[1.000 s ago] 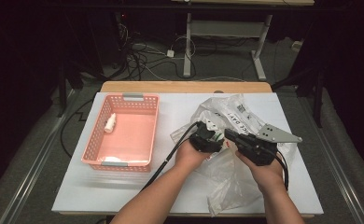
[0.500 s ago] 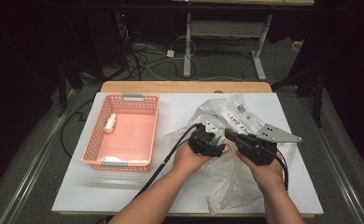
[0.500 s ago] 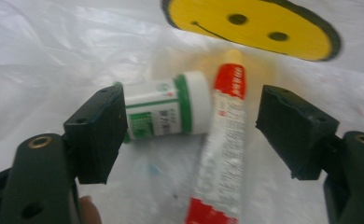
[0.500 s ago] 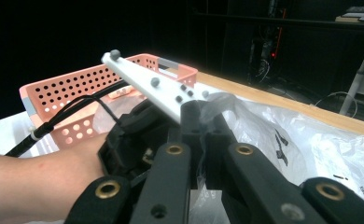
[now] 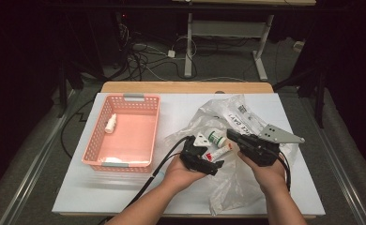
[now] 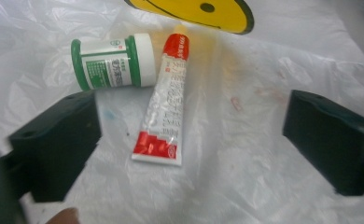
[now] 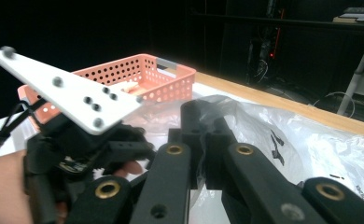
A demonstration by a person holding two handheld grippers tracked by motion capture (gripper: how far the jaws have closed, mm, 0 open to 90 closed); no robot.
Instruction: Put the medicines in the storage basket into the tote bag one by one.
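With my right tool (image 5: 232, 136) clamped on the plastic bag (image 5: 247, 187) and my left tool (image 5: 208, 159) having just opened wide and empty, I'd straddle the tube (image 6: 164, 109) beside the jar (image 6: 112, 61) squarely before closing.

Yellow smiley disc (image 6: 196, 14) top cut off

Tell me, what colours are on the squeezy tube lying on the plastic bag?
The tube is white with red ends and small print, clearest in the left gripper view.
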